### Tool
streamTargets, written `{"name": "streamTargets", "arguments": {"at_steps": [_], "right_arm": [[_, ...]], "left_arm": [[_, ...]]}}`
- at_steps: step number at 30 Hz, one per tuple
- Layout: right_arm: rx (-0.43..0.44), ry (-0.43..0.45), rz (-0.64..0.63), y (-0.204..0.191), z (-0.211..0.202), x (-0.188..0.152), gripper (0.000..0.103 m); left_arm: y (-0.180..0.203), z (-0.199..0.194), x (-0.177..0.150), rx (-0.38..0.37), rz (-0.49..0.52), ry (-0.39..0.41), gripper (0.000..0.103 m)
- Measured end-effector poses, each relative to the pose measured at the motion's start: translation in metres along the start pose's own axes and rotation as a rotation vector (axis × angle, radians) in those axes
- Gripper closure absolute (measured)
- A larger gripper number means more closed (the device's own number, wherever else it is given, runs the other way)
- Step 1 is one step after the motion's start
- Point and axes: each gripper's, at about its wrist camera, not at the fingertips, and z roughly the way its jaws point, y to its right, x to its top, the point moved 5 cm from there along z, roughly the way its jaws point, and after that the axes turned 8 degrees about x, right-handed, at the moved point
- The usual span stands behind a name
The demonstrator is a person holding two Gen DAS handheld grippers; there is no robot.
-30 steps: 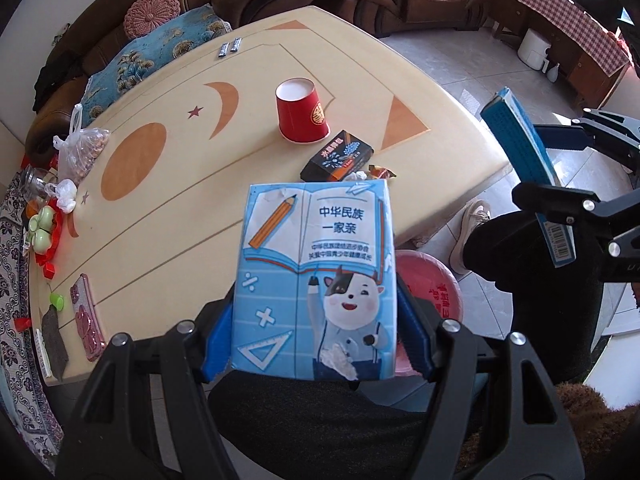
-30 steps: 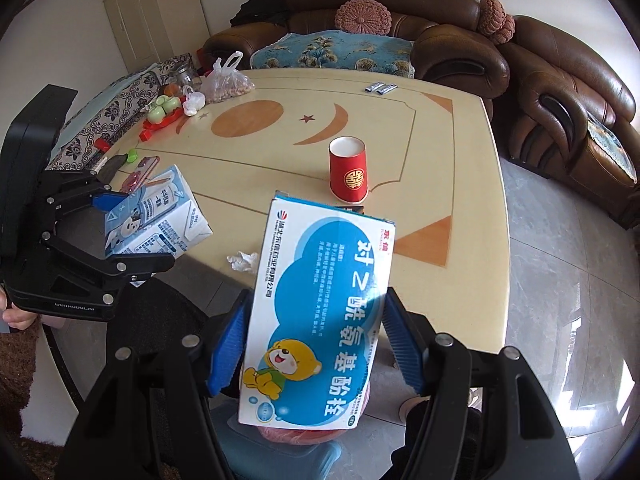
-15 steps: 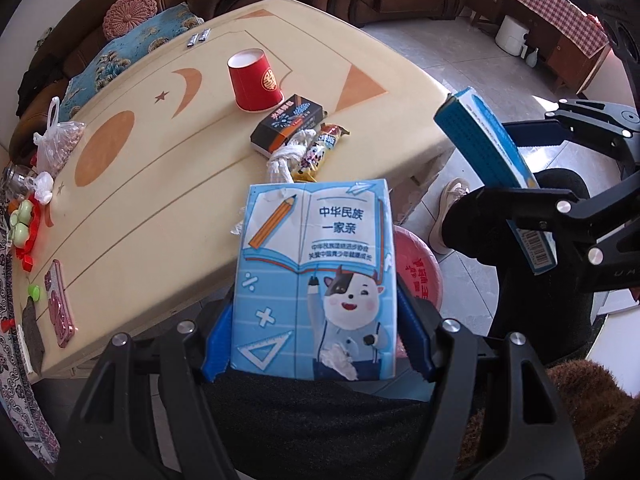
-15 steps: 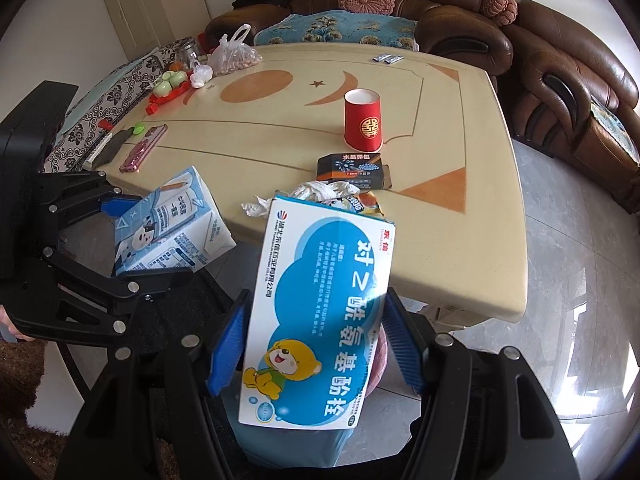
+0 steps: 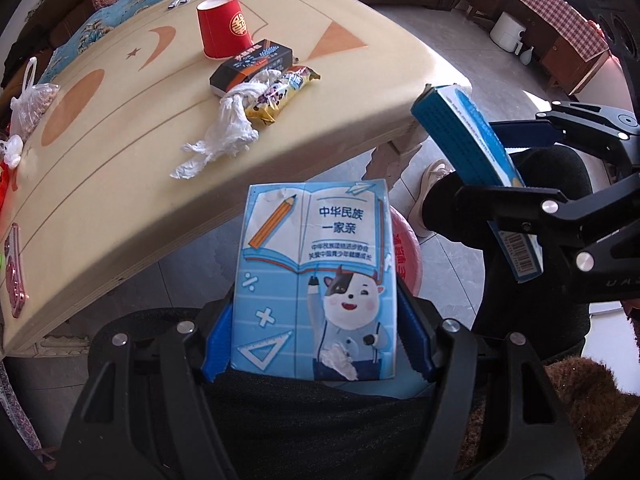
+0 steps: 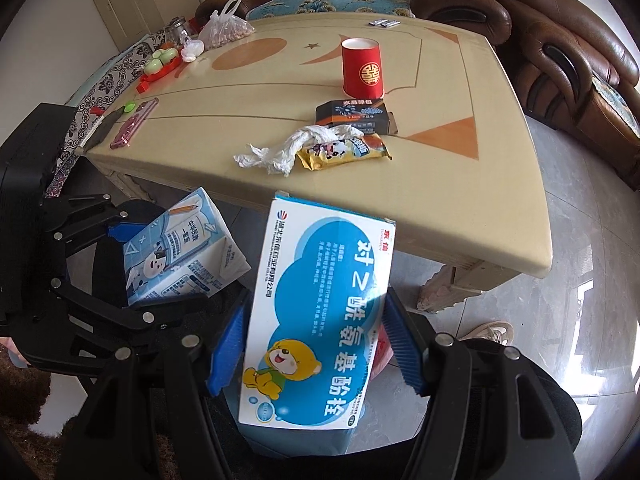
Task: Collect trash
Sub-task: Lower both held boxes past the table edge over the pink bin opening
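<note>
My left gripper is shut on a blue milk carton with a cartoon cow, held off the table's near edge over a pink bin. My right gripper is shut on a blue-and-white medicine box with a yellow bear, held beside it. Each gripper shows in the other's view: the carton at left, the box at right. On the table lie a red paper cup, a black box, a white crumpled wrapper and a yellow snack packet.
The beige table carries a pink phone, a plastic bag and toys at its far left. Brown sofas ring the table. A person's dark legs and shoe are below the grippers on the tiled floor.
Both grippers have pulled back from over the table and lowered, keeping carton and box. The wrapper and snack packet, hidden behind them before, now show.
</note>
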Motion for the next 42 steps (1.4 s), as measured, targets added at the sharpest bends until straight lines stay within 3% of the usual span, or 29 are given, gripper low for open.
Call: {"name": "streamTargets", "arguments": {"at_steps": [7, 14, 32, 42], "right_arm": [[0.015, -0.04, 0.053, 0.013, 0.029, -0.017, 0.04], [0.01, -0.08, 0.098, 0.025, 0.063, -0.035, 0.04], [-0.031, -0.166, 0.163, 0.054, 0.15, -0.061, 0.04], [-0.011, -0.238, 0.23, 0.075, 0.192, -0.071, 0.04]], "left_arm": [[0.008, 0.033, -0.014, -0.042, -0.033, -0.064, 0.035], [0.019, 0.069, -0.021, -0.01, -0.029, -0.113, 0.035], [0.037, 0.171, -0.031, -0.047, -0.08, -0.304, 0.035], [0.035, 0.218, -0.039, -0.051, -0.113, -0.423, 0.035]]}}
